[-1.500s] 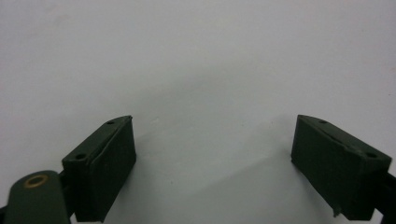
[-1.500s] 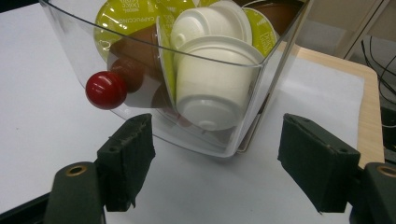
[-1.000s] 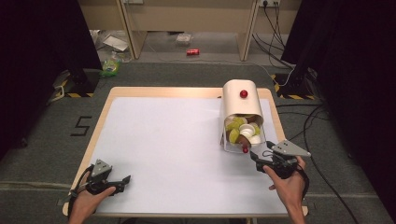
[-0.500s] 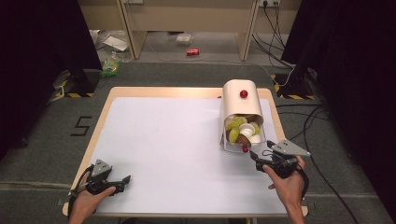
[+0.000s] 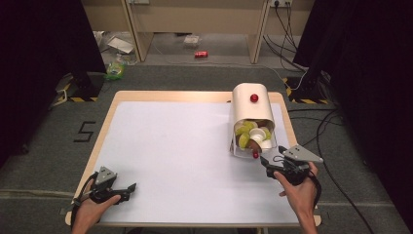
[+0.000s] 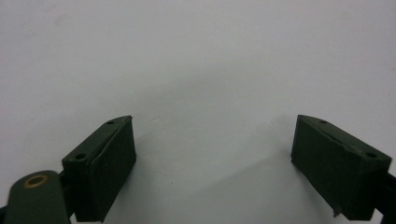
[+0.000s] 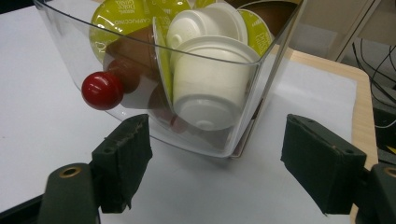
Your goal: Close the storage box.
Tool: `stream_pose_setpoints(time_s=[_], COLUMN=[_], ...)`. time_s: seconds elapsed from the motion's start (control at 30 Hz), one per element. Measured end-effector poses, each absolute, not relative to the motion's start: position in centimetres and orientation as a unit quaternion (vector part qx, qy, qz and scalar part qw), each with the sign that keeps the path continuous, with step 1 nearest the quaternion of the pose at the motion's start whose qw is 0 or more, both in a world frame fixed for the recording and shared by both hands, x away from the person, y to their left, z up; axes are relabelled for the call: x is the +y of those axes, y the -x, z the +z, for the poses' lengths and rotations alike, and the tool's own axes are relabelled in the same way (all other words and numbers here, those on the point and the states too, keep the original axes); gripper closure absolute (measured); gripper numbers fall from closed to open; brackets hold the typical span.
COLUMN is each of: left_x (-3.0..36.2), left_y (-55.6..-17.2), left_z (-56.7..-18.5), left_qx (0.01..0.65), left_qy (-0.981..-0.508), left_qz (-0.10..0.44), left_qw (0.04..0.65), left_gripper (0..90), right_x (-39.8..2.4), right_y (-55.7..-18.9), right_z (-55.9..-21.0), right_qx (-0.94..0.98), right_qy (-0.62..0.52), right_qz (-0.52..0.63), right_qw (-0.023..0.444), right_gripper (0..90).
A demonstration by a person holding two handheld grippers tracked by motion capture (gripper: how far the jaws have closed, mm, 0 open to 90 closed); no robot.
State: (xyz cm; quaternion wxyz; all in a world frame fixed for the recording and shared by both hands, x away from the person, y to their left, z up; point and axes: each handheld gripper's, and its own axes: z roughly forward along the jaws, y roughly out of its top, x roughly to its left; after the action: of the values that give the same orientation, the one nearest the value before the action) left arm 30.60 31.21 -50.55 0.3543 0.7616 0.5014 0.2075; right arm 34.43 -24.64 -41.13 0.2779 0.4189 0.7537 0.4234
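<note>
The clear plastic drawer (image 7: 154, 93) with a small red ball knob (image 7: 102, 90) on its front is pulled out of a cream, round-topped capsule dispenser (image 5: 250, 106) that stands on the right side of the table, near its far edge. In the right gripper view the drawer is packed with coffee capsules: white plastic ones (image 7: 210, 88) at the front, lime-green foil-lidded ones (image 7: 122, 21) and brown ones (image 7: 135, 49) behind. A second red knob (image 5: 253, 98) sits on the dispenser's curved top.

Just in front of the drawer's near end is the right gripper (image 5: 265, 162), held in the person's right hand (image 5: 299, 190). Its jaws have just been opening and now stand apart; they touch neither the drawer nor the knob, and nothing is held between them. In its own view the knob lies just above the left jaw, and the drawer's near corner sits above the gap.

The dispenser rests on a large white sheet (image 5: 180, 156) that covers most of the light wooden table (image 5: 109, 109).

Well apart from all this, at the near left corner of the table, the left gripper (image 5: 127, 187) lies low over the white sheet in the person's left hand (image 5: 90, 212). Its jaws are spread wide with bare white surface between them.

Beyond the table, on the grey floor, lie a red can (image 5: 200, 54) and a green packet (image 5: 115, 70).
</note>
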Motion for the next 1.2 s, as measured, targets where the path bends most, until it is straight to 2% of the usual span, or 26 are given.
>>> stream_pose_setpoints(time_s=[1.2], left_x=[31.2], left_y=[-30.6], left_z=[-50.55], left_qx=[0.502], left_qy=[-0.762], left_qz=[0.208], left_qw=[0.354], left_gripper=[12.8], right_x=[-24.25], right_y=[-35.33], right_z=[-40.73], right_qx=[0.745], right_qy=[-0.419], right_qz=[0.43], right_qw=[0.289], right_gripper=[22.8])
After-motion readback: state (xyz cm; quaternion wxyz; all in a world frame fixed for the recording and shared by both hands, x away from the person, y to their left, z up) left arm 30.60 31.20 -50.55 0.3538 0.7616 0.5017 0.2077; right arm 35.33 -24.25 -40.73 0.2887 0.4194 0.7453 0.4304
